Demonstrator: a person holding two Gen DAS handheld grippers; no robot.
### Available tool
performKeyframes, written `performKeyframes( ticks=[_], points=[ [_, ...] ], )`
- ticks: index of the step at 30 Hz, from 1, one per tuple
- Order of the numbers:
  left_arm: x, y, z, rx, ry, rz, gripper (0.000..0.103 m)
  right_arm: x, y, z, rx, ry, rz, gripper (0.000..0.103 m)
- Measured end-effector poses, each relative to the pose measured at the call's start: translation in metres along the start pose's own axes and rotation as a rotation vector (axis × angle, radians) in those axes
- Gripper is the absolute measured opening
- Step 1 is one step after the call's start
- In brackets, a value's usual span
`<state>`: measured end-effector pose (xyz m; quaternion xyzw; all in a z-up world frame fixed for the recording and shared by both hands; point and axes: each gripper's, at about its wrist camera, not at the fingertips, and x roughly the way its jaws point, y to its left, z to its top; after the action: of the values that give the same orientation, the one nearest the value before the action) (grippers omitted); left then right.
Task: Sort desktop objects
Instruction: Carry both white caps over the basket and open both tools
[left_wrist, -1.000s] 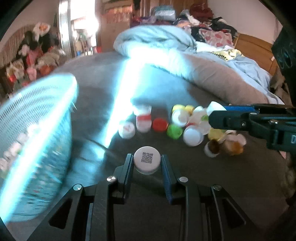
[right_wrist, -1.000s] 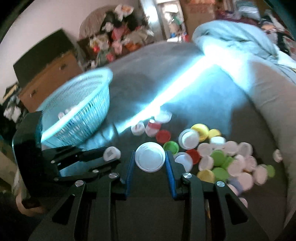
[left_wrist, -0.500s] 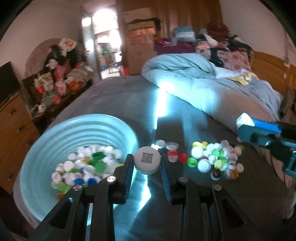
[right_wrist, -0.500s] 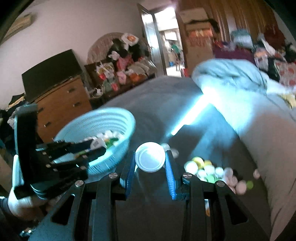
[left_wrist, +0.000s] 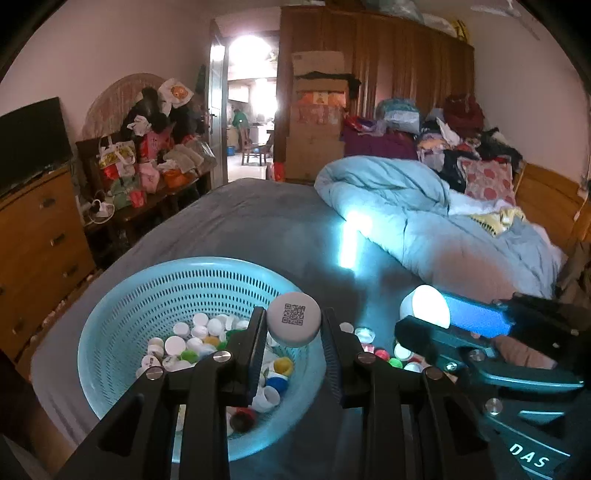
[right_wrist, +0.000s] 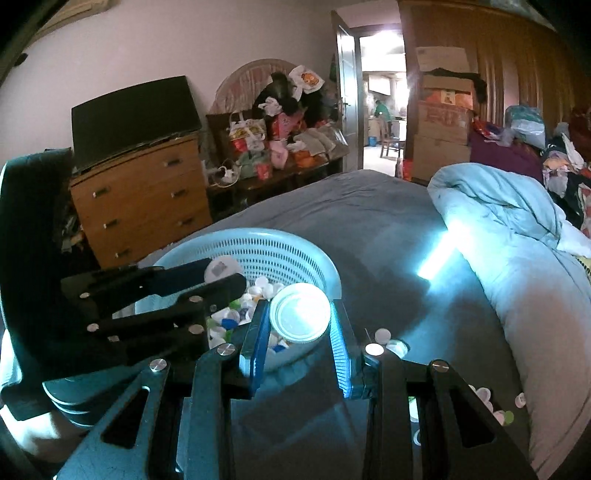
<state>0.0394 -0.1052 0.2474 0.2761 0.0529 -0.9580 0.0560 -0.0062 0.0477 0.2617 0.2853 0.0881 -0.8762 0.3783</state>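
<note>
L claw (left_wrist: 294, 325) pinching round white QR-code cap (left_wrist: 294, 324); R claw (right_wrist: 300, 318) pinching round ridged lid (right_wrist: 300, 317), both hanging over perforated plastic basket (left_wrist: 122, 310).

Basket (left_wrist: 122, 314): pale turquoise plastic, slotted perforation pattern on wall. Caps in basket (left_wrist: 192, 339): mostly white, some green, yellow, blue, one red. Cap in left gripper (left_wrist: 293, 324): off-white w/ black QR code on top. Left gripper: black body, dark blue pads. Cap in right gripper (right_wrist: 300, 318): white, plain, concentric ridges. Right gripper (right_wrist: 300, 321): black, bright blue ribbed pads. Bedsheet (left_wrist: 258, 229): grey. Duvet (left_wrist: 406, 206): light blue. Dresser (right_wrist: 140, 192): orange-brown wood.
</note>
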Motion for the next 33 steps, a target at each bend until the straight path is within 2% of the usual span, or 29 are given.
performKeyframes(
  ticks=[13, 21, 26, 33],
  points=[
    [-0.001, 0.06, 0.02, -0.058, -0.003, 0.069, 0.031, 0.033, 0.046, 0.036, -0.077, 0.019, 0.01, 0.028],
    [0.012, 0.094, 0.025, -0.07, 0.038, 0.121, 0.03, 0.068, 0.071, 0.049, -0.117, 0.056, 0.048, 0.028],
    [0.033, 0.11, 0.021, -0.065, 0.106, 0.143, 0.03, 0.096, 0.076, 0.047, -0.125, 0.106, 0.066, 0.028],
    [0.07, 0.115, 0.005, -0.049, 0.214, 0.122, 0.03, 0.129, 0.068, 0.032, -0.091, 0.196, 0.08, 0.029]
  ],
)
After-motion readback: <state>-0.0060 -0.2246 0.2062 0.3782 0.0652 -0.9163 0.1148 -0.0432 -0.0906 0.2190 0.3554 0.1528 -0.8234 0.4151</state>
